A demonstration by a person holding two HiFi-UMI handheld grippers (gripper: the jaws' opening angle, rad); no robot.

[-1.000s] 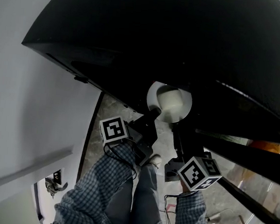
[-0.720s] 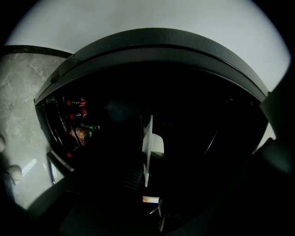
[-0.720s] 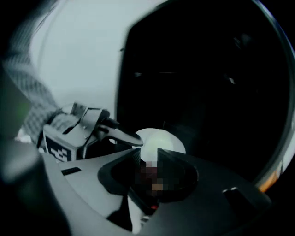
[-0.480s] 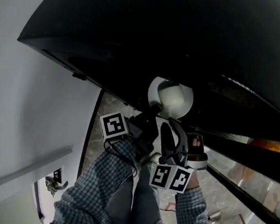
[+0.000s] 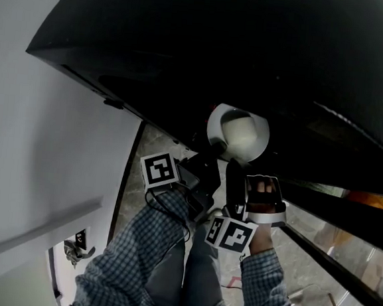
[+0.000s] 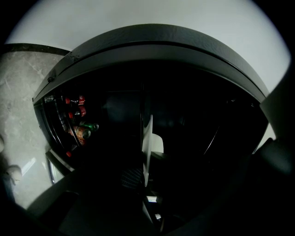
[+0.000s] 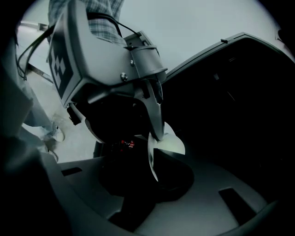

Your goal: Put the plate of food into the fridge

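A white plate (image 5: 227,140) carrying a pale mound of food (image 5: 245,128) hangs at the mouth of the dark fridge (image 5: 253,54). My left gripper (image 5: 211,152) is shut on the plate's near rim. In the left gripper view the plate (image 6: 147,143) shows edge-on between the jaws. The right gripper view shows my left gripper (image 7: 156,134) clamped on the plate (image 7: 168,144). Just right of the left one and below the plate, my right gripper (image 5: 233,176) stands open, holding nothing.
The fridge door's shelves hold red-capped bottles (image 6: 77,124). Dark door racks (image 5: 345,219) run along the right. A white wall (image 5: 39,142) stands on the left, with marble floor (image 5: 148,148) below. The person's checked sleeves fill the lower middle.
My right gripper has swung up from the lower right to beside the left gripper, its marker cube turning downward. The plate has shifted slightly up and right toward the fridge.
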